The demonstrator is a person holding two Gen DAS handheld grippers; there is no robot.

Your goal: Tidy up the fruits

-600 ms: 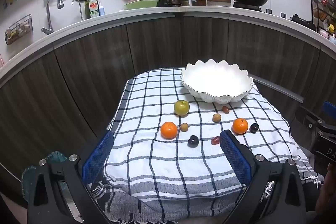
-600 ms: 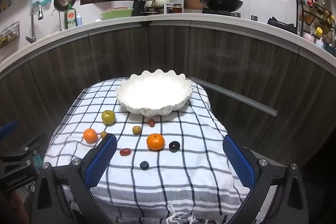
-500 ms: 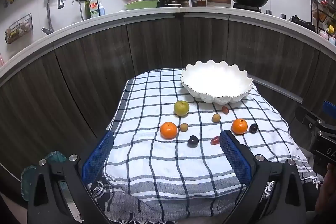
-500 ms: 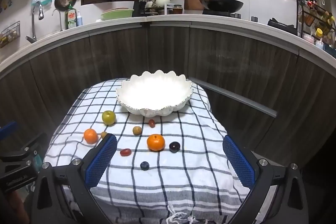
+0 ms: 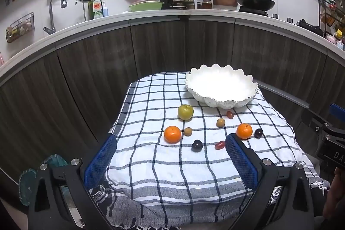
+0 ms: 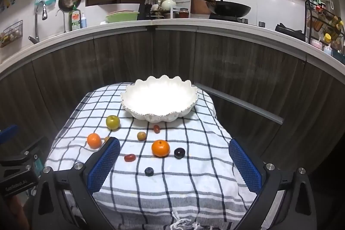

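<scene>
A white scalloped bowl (image 5: 221,88) (image 6: 159,98) stands empty at the far side of a checked cloth (image 5: 172,167). In front of it lie a green apple (image 5: 185,112) (image 6: 112,122), two oranges (image 5: 172,134) (image 5: 244,131), two small tan fruits (image 5: 220,122), red grape tomatoes (image 6: 129,157) and dark plums (image 5: 196,145) (image 6: 179,153). My left gripper (image 5: 170,154) is open and empty, held above the cloth's near edge. My right gripper (image 6: 173,156) is open and empty, also short of the fruit.
The small table stands against dark wood cabinets under a curved kitchen counter (image 5: 172,14) with a sink, dish soap, a green basin and a wok. The right gripper's body shows at the right edge of the left wrist view (image 5: 330,143).
Both views have barely shifted; the fruits and the bowl stay where they were and both grippers stay open.
</scene>
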